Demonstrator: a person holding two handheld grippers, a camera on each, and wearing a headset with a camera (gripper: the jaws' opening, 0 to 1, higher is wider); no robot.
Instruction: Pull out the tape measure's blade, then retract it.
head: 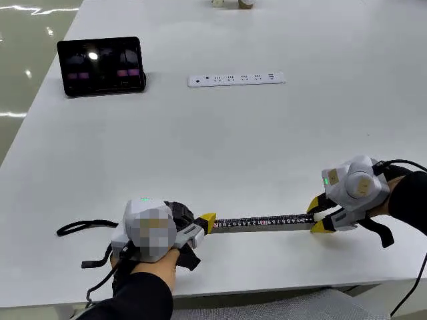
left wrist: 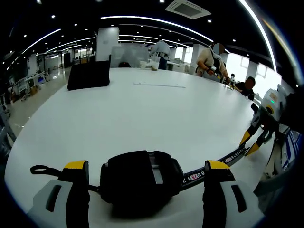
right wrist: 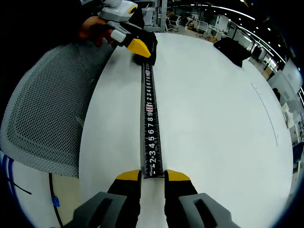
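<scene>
The right gripper (right wrist: 153, 175) is pinched on the end of the blade (right wrist: 151, 128), drawn out along the near edge of the table (head: 267, 133). The left gripper (left wrist: 146, 165) straddles the case (left wrist: 140, 183) at near left; whether it squeezes, I cannot tell. A loose pinch could let the blade whip back, or the case skid right

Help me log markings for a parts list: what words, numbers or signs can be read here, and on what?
"2 3 4 5 6 7 8 9", then a red "10": on the blade, right gripper view.
Digits beyond that: too small to read.
Markings on the power strip: too small.
Screen of the tablet: blurred.
</scene>
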